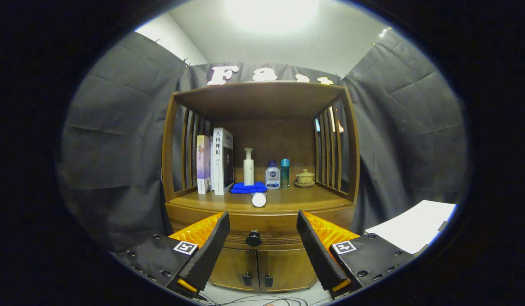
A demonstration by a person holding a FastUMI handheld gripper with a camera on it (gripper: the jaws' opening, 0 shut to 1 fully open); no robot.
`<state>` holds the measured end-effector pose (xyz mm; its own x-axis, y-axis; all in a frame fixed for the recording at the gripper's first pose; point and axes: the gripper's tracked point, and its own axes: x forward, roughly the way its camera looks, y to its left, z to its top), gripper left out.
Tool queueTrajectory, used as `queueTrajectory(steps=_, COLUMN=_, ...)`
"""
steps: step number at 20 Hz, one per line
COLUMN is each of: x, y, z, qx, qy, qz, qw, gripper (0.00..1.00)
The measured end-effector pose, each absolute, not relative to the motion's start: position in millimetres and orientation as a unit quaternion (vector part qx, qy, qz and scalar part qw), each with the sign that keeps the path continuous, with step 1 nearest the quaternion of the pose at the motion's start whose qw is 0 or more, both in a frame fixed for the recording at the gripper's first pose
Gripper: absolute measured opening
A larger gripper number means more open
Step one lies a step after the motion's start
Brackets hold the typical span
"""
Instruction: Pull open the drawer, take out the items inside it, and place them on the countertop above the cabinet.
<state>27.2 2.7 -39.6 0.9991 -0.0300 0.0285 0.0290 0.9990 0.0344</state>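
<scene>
Drawer, shut flush beneath the cabinet's surface, its dark knob centred between the fingers. The gripper stands wide open, holding nothing, seemingly lined up on the knob. On the surface: books, blue cloth, pump bottle, two small bottles, lidded pot, and a white cylinder near the front edge. This fits either an unopened drawer or one emptied and closed.

The drawer is shut, so its contents are hidden (its ends are covered by the gripper, fingers spread). The blue cloth is partly masked by a white cylinder.
</scene>
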Motion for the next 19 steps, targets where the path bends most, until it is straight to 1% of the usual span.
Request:
queueTrajectory(steps=4, x=3, y=-13, z=-21, qx=0.038, qy=-0.029, qz=-0.023, qw=0.999, gripper=0.98)
queueTrajectory(steps=8, x=-2, y=-28, z=9, qx=0.021, qy=-0.066, qz=-0.038, qw=0.997, gripper=0.98)
queueTrajectory(steps=19, x=-19, y=-33, z=33, qx=0.040, qy=-0.085, qz=-0.020, qw=0.995, gripper=0.98)
